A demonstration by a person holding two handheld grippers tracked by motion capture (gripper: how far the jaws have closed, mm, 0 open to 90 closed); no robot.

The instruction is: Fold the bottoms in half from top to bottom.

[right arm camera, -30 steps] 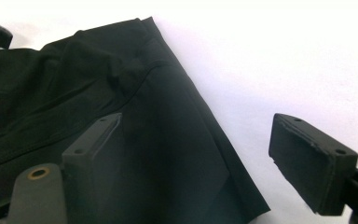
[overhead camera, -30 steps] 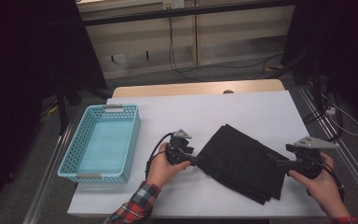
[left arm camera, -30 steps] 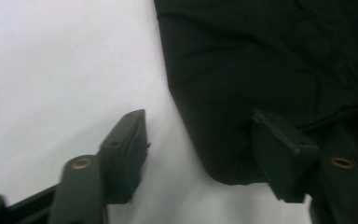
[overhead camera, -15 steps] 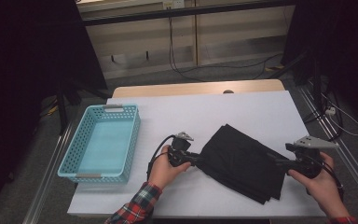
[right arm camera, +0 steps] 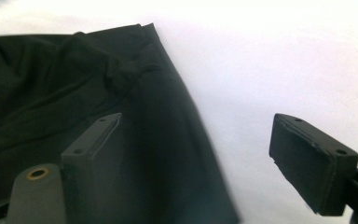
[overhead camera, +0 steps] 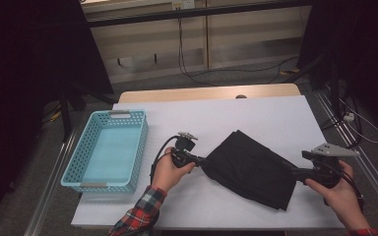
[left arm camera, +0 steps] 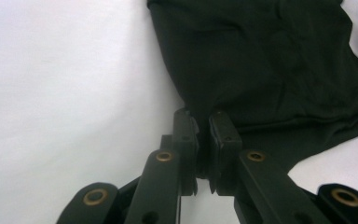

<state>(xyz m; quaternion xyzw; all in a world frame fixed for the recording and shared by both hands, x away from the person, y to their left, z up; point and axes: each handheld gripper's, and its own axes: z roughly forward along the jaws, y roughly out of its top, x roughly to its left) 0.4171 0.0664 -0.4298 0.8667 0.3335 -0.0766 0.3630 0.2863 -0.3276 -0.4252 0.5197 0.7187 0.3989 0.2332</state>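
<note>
A black cloth (overhead camera: 251,169) lies folded on the white table (overhead camera: 256,118), right of centre. At its left corner my left gripper (overhead camera: 204,160) has just been closing its jaws. In the left gripper view that gripper (left arm camera: 204,116) has its pads nearly together, pinching the corner of the cloth (left arm camera: 270,60). My right gripper (overhead camera: 288,172) sits at the cloth's right edge. In the right gripper view it (right arm camera: 196,120) stands open, one jaw over the cloth (right arm camera: 74,116), the other over bare table, with the cloth's edge between them.
A light blue plastic basket (overhead camera: 140,142) stands at the table's left side with nothing in it. White table surface stretches behind the cloth toward the far wooden edge (overhead camera: 206,93). Cables run across the floor beyond.
My left gripper has moved right to the cloth's left corner and shut on it. The right hand and the cloth's right side have stayed put.
</note>
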